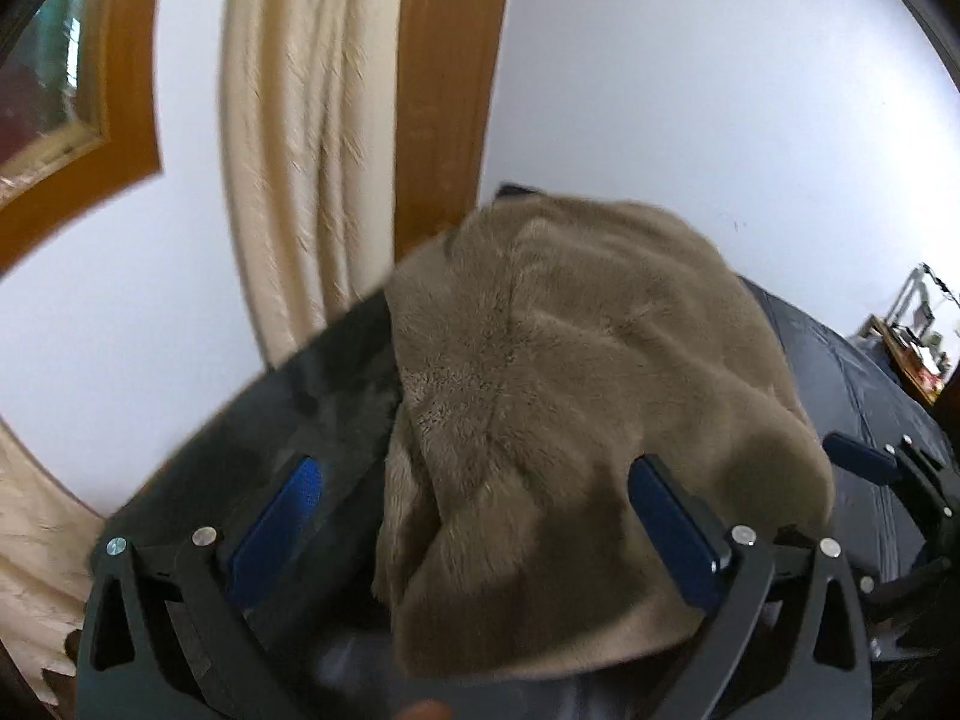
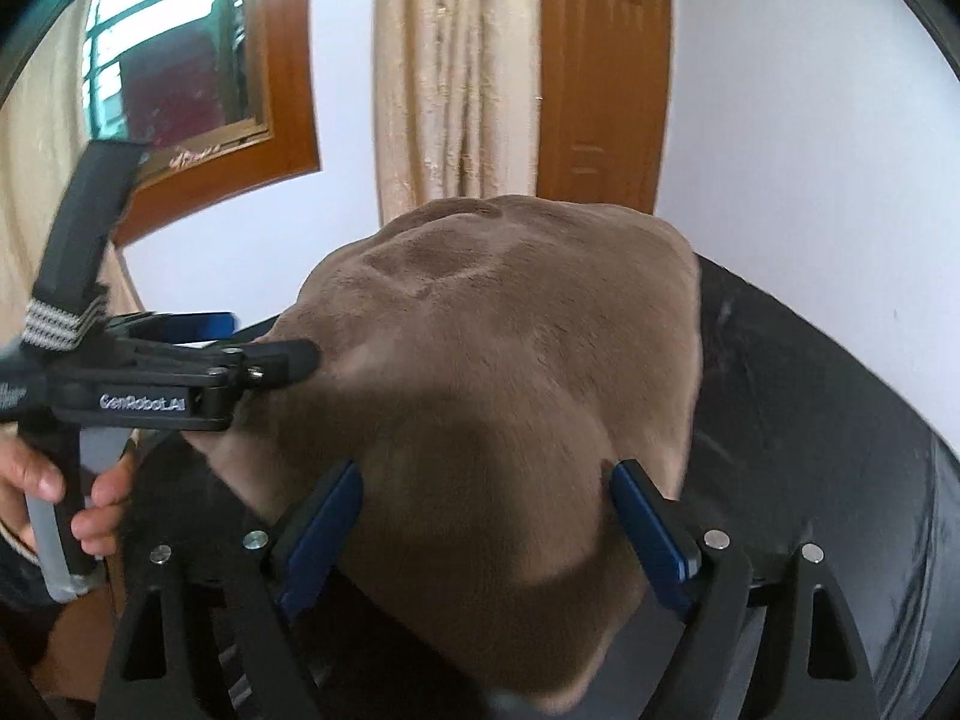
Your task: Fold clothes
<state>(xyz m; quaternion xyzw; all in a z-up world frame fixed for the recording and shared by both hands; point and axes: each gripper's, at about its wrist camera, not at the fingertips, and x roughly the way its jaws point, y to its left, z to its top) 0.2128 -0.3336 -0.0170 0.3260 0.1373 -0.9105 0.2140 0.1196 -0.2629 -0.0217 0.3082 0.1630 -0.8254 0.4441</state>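
Note:
A brown fleece garment (image 1: 558,396) lies bunched on a black table (image 1: 312,396); it also shows in the right wrist view (image 2: 492,372). My left gripper (image 1: 480,498) is open, its blue fingers (image 1: 672,534) spread over the garment's near left part. It also shows from the side in the right wrist view (image 2: 273,345), at the garment's left edge. My right gripper (image 2: 483,510) is open over the garment's near edge, with fabric between its blue pads (image 2: 651,531). It shows at the right edge of the left wrist view (image 1: 864,456).
The black table (image 2: 810,396) extends to the right of the garment. Behind it are a white wall (image 2: 810,120), a cream curtain (image 2: 444,78), a wooden door (image 2: 606,72) and a wood-framed window (image 2: 180,60). A hand (image 2: 36,474) holds the left gripper's handle.

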